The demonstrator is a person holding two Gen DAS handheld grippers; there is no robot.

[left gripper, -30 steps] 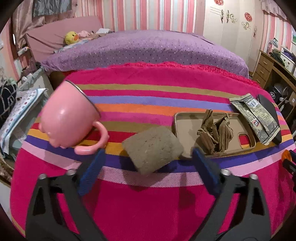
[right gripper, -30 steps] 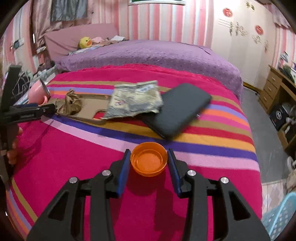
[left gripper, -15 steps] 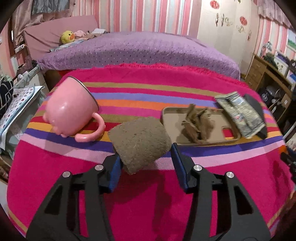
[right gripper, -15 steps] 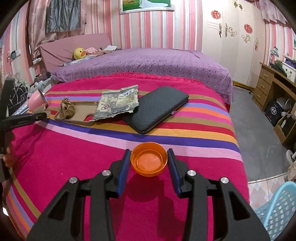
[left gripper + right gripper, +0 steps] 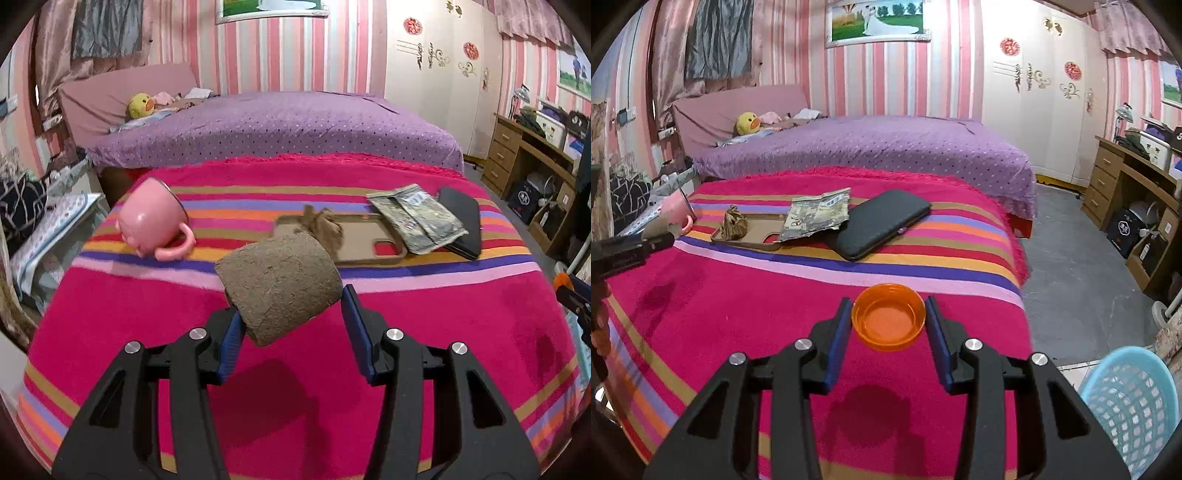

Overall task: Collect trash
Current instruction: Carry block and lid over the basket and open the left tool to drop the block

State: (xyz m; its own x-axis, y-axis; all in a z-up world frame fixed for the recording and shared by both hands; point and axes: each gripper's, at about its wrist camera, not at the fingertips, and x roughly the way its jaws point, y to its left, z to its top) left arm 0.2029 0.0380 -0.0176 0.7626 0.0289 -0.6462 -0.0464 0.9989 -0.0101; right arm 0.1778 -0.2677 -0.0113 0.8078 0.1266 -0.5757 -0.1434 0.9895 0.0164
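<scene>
My left gripper (image 5: 291, 306) is shut on a grey-brown pressed-paper roll (image 5: 277, 284) and holds it above the striped blanket (image 5: 110, 314), where it casts a shadow. My right gripper (image 5: 888, 314) is shut on an orange plastic cap (image 5: 888, 321), also held off the blanket. Farther back lie a crumpled brown paper (image 5: 323, 225) on a tan phone case (image 5: 369, 245), a silver-green foil wrapper (image 5: 417, 218) and a black wallet (image 5: 461, 218). A light-blue mesh basket (image 5: 1126, 406) stands on the floor at the lower right of the right wrist view.
A pink mug (image 5: 151, 221) lies tipped on the blanket's left side. Behind is a purple bed (image 5: 277, 125) with a yellow duck toy (image 5: 139, 105). A wooden desk (image 5: 1126, 184) stands at the right across grey floor (image 5: 1071, 258). The left gripper's finger (image 5: 635, 247) shows at the left edge.
The left jaws closed on the roll and lifted it off the blanket. Both grippers drew back and rose, and the basket came into the right wrist view.
</scene>
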